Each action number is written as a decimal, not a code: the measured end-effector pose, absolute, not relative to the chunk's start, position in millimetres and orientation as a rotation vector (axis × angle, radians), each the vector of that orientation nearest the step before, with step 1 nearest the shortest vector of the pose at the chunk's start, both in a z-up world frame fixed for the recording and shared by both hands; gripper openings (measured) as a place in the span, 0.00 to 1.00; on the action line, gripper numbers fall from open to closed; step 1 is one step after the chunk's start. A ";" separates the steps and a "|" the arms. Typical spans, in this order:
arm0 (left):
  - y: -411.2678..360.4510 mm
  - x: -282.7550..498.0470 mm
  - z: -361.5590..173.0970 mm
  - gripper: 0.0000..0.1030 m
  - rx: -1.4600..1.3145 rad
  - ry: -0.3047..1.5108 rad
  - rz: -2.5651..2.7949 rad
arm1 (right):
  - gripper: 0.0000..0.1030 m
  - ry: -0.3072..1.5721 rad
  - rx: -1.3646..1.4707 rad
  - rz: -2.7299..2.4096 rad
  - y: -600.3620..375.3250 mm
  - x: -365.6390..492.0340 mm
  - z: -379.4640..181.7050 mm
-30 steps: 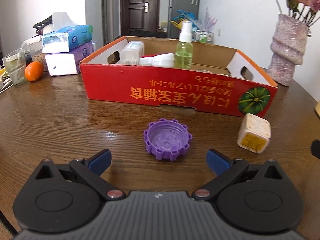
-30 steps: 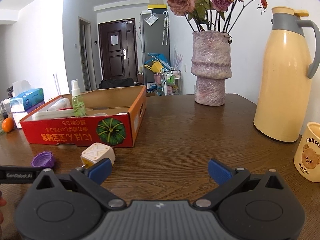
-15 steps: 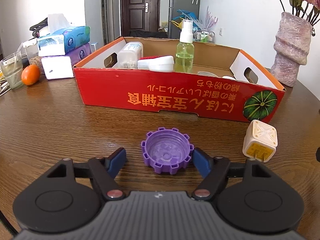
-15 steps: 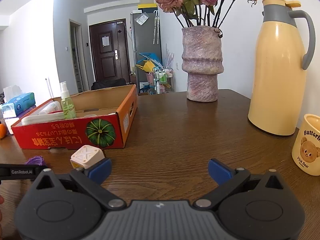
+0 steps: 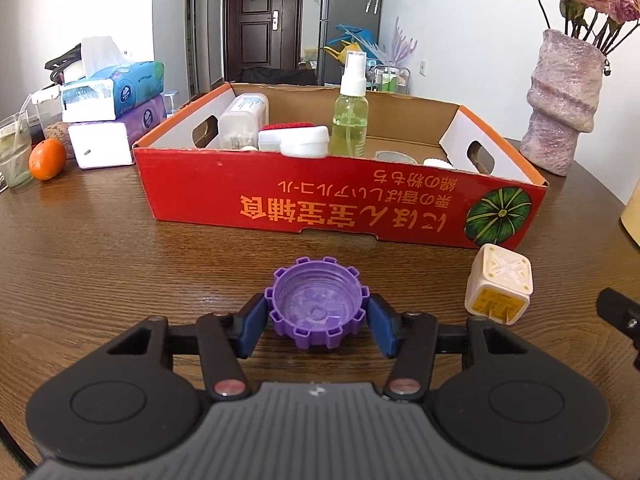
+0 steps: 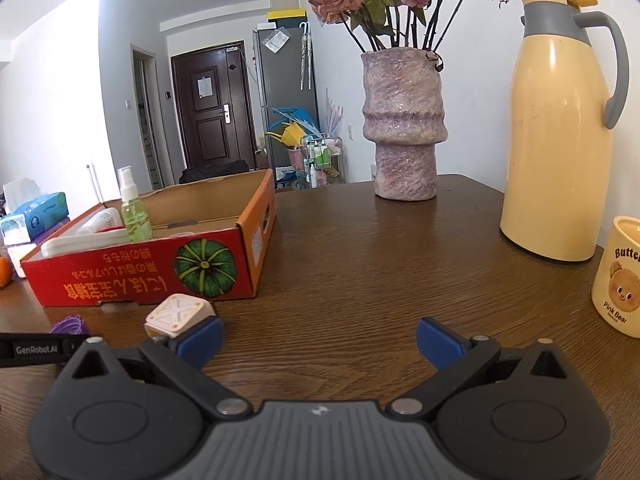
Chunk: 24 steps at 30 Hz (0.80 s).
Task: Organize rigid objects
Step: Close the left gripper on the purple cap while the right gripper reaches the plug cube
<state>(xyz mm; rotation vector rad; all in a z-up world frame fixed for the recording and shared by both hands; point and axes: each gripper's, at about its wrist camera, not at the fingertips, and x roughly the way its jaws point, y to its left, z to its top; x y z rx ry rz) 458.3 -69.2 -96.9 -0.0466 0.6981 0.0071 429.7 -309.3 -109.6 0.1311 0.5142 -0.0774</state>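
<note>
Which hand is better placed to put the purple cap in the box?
Left. The left gripper has just been closing, and its pads now sit against both sides of the purple cap, straight in front of the box. The right gripper is open, beside the cube.

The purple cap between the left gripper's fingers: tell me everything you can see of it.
The purple cap is a round lid of what looks like plastic, ringed with square teeth like a gear. It lies open side up on the wooden table, showing screw threads and a translucent floor. It sits in front of the red cardboard box, apart from it, left of the cream cube. The left gripper has just been closing; its blue pads press on both sides of the cap.
</note>
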 end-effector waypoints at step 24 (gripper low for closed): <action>-20.0 466.8 -86.9 0.54 -0.054 0.671 0.009 | 1.00 0.553 0.063 -0.054 -238.0 455.2 -116.1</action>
